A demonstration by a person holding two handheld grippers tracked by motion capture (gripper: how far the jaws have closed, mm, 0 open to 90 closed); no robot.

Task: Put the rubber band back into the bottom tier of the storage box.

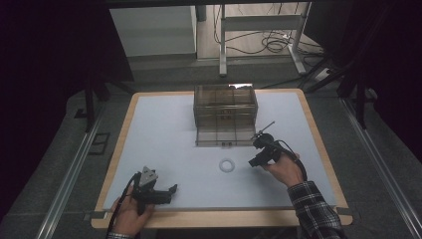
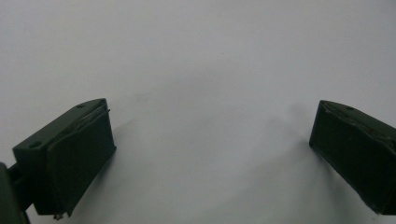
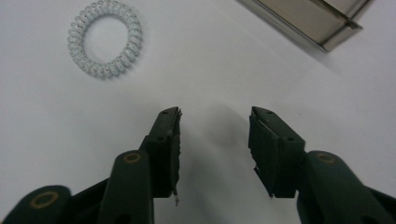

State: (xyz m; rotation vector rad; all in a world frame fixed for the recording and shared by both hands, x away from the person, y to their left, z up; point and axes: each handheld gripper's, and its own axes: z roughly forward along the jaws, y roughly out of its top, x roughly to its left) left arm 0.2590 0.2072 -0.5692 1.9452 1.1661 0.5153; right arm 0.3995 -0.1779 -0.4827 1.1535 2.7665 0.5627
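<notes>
near the middle of the white table (image 1: 164,129) lies a pale coiled hair tie (image 3: 105,38), flat and untouched, just ahead and to one side of my right gripper (image 3: 214,123), whose jaws stand partly apart around nothing. beyond it sits a smoky clear drawer box (image 1: 225,114), its bottom drawer seemingly pulled out. my left gripper (image 2: 210,140) rests low with jaws wide and bare. i'd judge nothing is done yet. no writing or brand is readable.
</notes>
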